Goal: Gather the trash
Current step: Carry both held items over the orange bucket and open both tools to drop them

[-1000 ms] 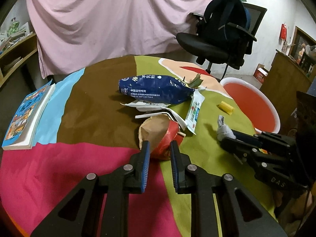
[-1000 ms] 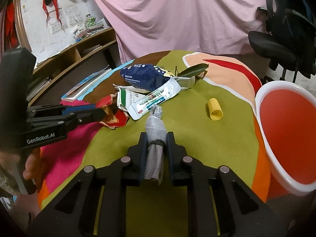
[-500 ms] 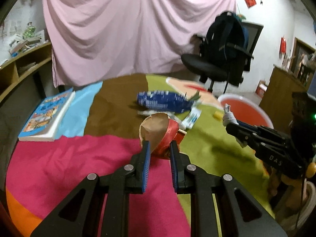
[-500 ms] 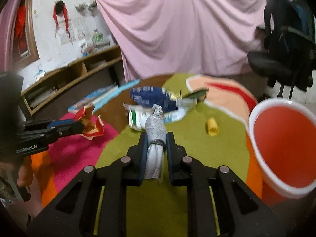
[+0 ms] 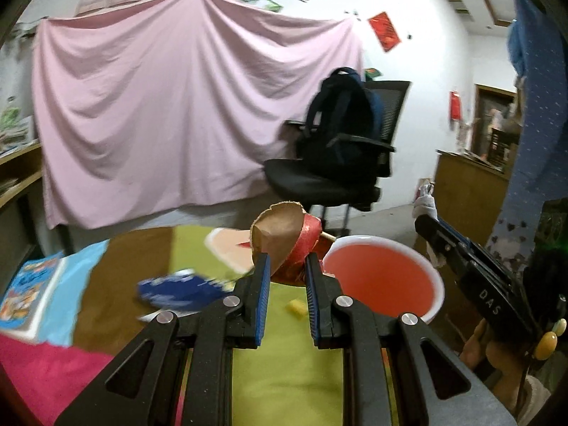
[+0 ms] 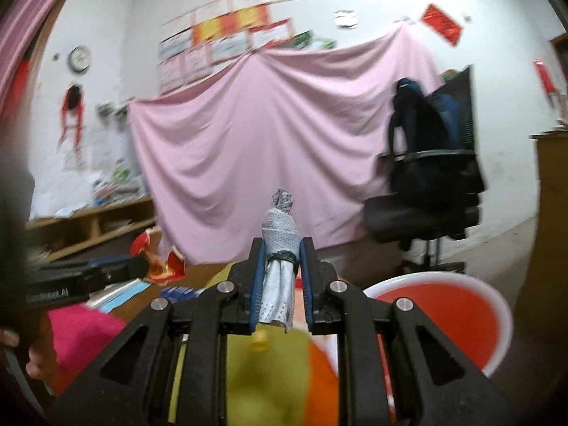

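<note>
My left gripper is shut on a crumpled red and brown paper cup, held in the air above the table, left of the red bin. My right gripper is shut on a rolled grey-white cloth wad, also lifted, with the red bin below to its right. The left gripper with the cup shows at left in the right wrist view; the right gripper with the wad shows at right in the left wrist view.
On the multicoloured tablecloth lie a blue snack bag, a small yellow piece and a book at the far left. A black office chair with a backpack stands behind, before a pink sheet.
Both grippers have risen well above the table with their loads and tilted up; the table and the trash on it have dropped low in both views, the bin now closer.
</note>
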Demonstrator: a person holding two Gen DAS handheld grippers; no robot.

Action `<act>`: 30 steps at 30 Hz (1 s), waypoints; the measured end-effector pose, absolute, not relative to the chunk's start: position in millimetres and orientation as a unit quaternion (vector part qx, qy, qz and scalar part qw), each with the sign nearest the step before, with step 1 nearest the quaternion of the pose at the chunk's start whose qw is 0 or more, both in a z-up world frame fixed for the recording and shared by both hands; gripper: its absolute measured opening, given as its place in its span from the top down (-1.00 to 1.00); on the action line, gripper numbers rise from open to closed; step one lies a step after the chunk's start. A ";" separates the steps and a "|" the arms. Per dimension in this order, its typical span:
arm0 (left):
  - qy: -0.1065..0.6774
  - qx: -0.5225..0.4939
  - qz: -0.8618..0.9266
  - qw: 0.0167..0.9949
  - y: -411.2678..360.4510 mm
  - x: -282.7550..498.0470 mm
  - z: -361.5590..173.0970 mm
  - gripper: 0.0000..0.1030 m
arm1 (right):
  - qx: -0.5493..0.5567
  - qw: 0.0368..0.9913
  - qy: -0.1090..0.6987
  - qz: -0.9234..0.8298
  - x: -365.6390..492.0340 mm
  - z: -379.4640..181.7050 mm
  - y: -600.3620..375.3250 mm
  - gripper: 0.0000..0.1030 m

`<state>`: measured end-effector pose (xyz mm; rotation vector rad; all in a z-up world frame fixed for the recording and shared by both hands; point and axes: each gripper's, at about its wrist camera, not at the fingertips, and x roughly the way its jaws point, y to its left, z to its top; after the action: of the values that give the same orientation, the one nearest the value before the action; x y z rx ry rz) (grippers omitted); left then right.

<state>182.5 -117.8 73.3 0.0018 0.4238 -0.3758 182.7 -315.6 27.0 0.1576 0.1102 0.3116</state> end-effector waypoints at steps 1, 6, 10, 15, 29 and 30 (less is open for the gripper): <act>0.212 0.000 -0.194 0.958 -126.2 188.8 72.3 0.69 | 0.083 0.985 0.055 0.143 185.0 26.8 -323.3 0.04; 0.240 -0.006 -0.228 0.944 -163.1 222.5 64.0 0.69 | 0.115 0.987 0.071 0.089 202.1 21.5 -362.7 0.03; 0.275 -0.015 -0.241 0.931 -184.6 248.5 53.4 0.69 | 0.141 0.984 0.096 0.058 220.5 14.9 -385.5 0.03; 0.319 -0.023 -0.255 0.913 -203.0 276.5 41.3 0.69 | 0.170 0.977 0.123 0.034 235.7 3.5 -407.0 0.03; 0.365 -0.047 -0.248 0.896 -214.4 311.8 21.5 0.66 | 0.194 0.965 0.175 0.018 254.4 -16.3 -420.8 -0.16; 0.367 -0.049 -0.247 0.895 -215.0 312.7 21.0 0.66 | 0.195 0.965 0.175 0.017 254.0 -16.5 -420.8 -0.24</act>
<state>312.7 -215.0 21.0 -0.1019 0.7611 -0.5126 254.0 -420.8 -16.5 0.3936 0.3540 0.0349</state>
